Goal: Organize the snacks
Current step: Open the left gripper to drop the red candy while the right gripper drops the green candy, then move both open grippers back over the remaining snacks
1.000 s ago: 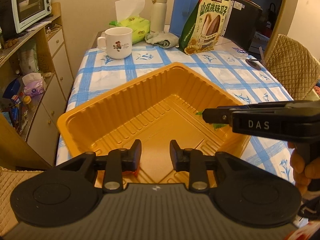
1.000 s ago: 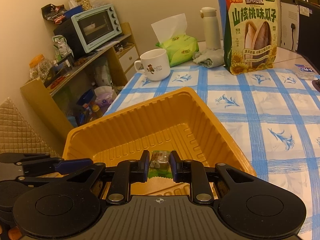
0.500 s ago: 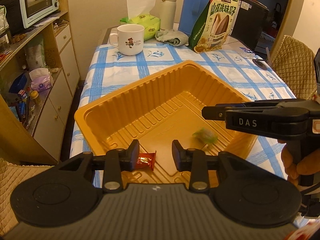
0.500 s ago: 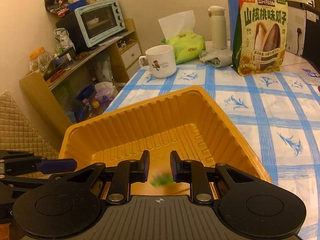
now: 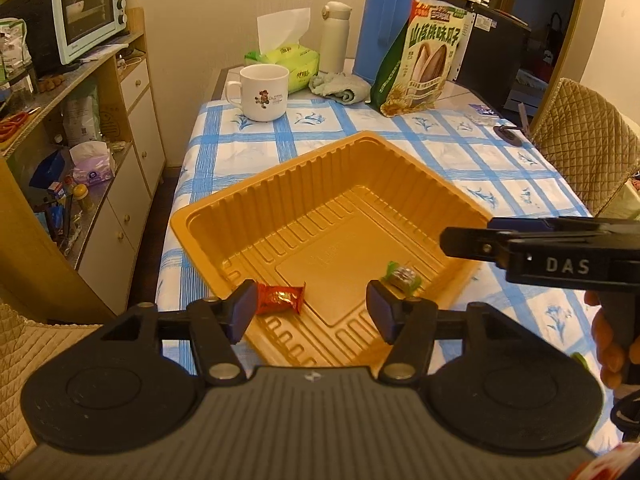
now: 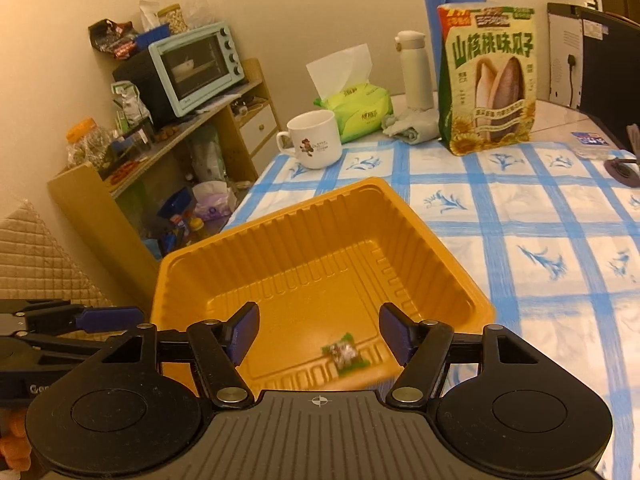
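Note:
An orange plastic tray (image 5: 280,184) (image 6: 280,220) sits on the blue-checked tablecloth. A red-wrapped candy (image 5: 280,298) lies on its floor at the near left. A green-wrapped candy (image 5: 402,278) (image 6: 345,354) lies at the near right. My left gripper (image 5: 312,308) is open and empty above the tray's near edge. My right gripper (image 6: 318,334) is open and empty just above the green candy; it shows from the side in the left wrist view (image 5: 520,248).
At the far end of the table stand a white mug (image 5: 262,92), a tissue pack (image 5: 288,60), a white flask (image 5: 334,38), a blue thermos (image 5: 384,20) and a sunflower-seed bag (image 5: 428,60). A shelf with a toaster oven (image 5: 80,20) is left. A quilted chair (image 5: 588,136) is right.
Both grippers opened wide and pulled back and up. The red candy left the left gripper and the green candy left the right; both now lie in the tray.

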Available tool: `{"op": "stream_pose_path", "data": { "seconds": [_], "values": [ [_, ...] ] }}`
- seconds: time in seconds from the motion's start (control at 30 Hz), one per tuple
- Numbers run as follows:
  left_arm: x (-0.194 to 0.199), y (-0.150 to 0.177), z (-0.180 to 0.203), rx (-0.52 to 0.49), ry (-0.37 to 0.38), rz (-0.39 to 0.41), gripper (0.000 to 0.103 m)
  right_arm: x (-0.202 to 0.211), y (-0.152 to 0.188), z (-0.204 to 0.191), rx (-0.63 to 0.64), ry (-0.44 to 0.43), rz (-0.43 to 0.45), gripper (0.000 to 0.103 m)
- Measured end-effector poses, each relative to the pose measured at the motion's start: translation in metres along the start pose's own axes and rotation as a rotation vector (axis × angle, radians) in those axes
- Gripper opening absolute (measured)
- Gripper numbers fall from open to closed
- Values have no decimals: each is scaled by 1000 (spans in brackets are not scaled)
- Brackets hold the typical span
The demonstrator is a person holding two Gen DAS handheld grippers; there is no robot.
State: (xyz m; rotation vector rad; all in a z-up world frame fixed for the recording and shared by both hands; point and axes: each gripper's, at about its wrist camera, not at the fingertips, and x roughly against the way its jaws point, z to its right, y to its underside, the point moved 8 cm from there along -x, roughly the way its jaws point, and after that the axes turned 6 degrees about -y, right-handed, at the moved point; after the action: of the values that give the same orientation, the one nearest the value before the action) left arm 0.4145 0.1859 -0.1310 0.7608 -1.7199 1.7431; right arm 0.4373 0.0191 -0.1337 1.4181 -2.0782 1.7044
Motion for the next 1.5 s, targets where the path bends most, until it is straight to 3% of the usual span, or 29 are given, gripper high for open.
{"op": "stream_pose_path", "data": {
  "seconds": [0.37, 0.73, 1.17, 1.5],
  "values": [
    [74, 34, 26, 11, -10, 31, 59, 86, 23, -14, -13, -52, 29, 70],
    [137, 91, 81, 24, -17, 16, 59, 172, 83, -8, 0, -76, -9, 70],
    [182, 148, 132, 43, -41, -8, 59, 243, 145, 17, 17, -58, -51, 70],
    [198, 181, 157, 49, -69, -25, 62, 272, 180, 38, 35, -47, -80, 70]
  ]
}}
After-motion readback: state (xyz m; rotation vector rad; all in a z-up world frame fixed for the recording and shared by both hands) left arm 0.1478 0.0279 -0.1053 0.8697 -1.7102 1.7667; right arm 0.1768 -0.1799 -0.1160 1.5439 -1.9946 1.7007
